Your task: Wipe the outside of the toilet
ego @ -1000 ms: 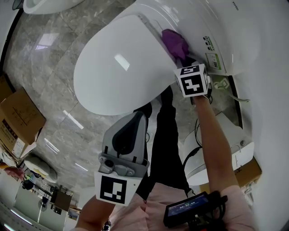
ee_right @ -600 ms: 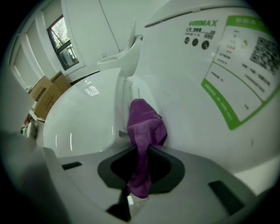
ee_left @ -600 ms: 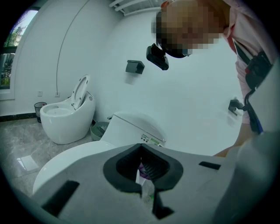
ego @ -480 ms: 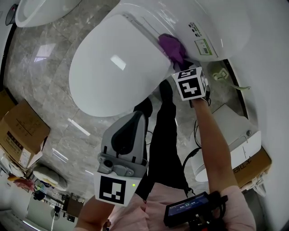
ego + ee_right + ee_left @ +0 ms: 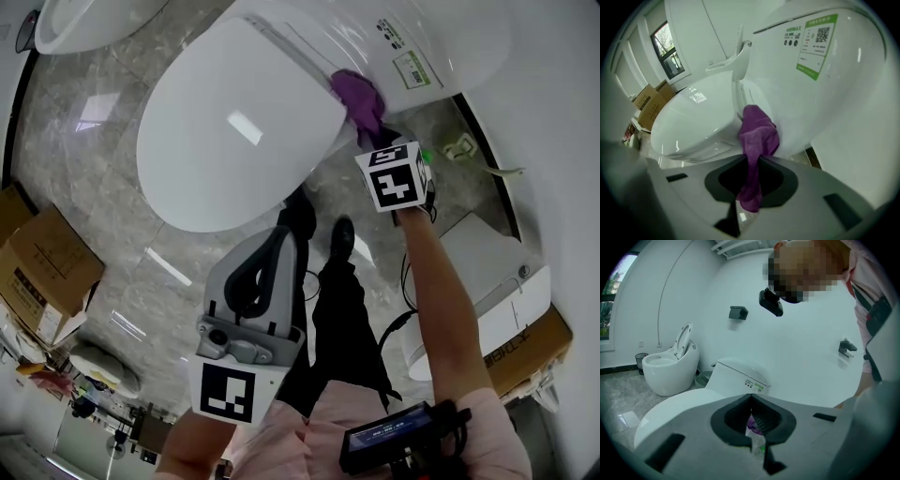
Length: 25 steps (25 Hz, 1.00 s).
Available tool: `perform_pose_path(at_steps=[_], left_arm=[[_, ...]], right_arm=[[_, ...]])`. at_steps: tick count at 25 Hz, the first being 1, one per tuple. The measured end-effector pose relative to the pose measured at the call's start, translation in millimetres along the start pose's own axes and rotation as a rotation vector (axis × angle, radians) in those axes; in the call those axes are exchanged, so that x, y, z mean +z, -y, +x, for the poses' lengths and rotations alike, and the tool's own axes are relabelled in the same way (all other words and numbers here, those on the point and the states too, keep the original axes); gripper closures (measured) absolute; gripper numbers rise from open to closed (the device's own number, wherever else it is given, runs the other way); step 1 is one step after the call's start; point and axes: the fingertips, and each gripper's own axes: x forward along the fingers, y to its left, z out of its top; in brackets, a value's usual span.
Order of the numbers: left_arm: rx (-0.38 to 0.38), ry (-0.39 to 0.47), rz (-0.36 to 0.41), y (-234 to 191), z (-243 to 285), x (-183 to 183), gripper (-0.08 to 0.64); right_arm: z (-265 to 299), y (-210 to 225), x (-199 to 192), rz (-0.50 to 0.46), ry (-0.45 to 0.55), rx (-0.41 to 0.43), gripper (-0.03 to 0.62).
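White glossy toilet (image 5: 234, 122): the right hand-held gripper (image 5: 751, 161) clamps a purple microfibre cloth (image 5: 359, 92) against its side. The left hand-held gripper (image 5: 751, 397) is closed and empty.

The toilet (image 5: 234, 122) is glossy white and carries a white label (image 5: 813, 44) printed in green with small black marks. The cloth (image 5: 757, 136) is purple. The left gripper (image 5: 281, 236) has a pale grey shell with black jaw lining, and the right gripper (image 5: 752, 157) shows the same grey and black. The left marker cube (image 5: 230, 392) and right marker cube (image 5: 394, 176) are white with black square patterns. The floor (image 5: 84, 187) is grey marbled tile. The cardboard boxes (image 5: 47, 267) are brown, and the person's trousers (image 5: 342, 309) are black and the top (image 5: 319, 422) pink.
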Motion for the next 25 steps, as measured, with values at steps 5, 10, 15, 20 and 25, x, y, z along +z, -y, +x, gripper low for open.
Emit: perform_pose_path(at_steps=[5,10,15,20,25], left_arm=[[0.027,0.012,0.018,19.1,-15.4,-16.7,0.552],[0.051,0.025,0.032,38.4,-32.9,-32.7,0.552],[0.062,0.048,0.061,65.4,-50.5,-48.1,0.552],[0.086,0.067,0.116,86.5,-71.7,-57.6,0.552],[0.099,0.099,0.196,98.1,-92.1,-45.6,0.552]], right_arm=[[-7.8,-8.6,-28.7,-0.019,0.007,0.014,0.534],[-15.8,-22.2,-63.8,-0.015,0.010,0.033,0.534],[-30.1,-38.6,-103.4,-0.022,0.013,0.060,0.534],[-64.1,-54.3,-131.7,-0.018,0.050,0.072,0.534],[-110.4,-51.3,-138.1,0.018,0.108,0.029,0.534]])
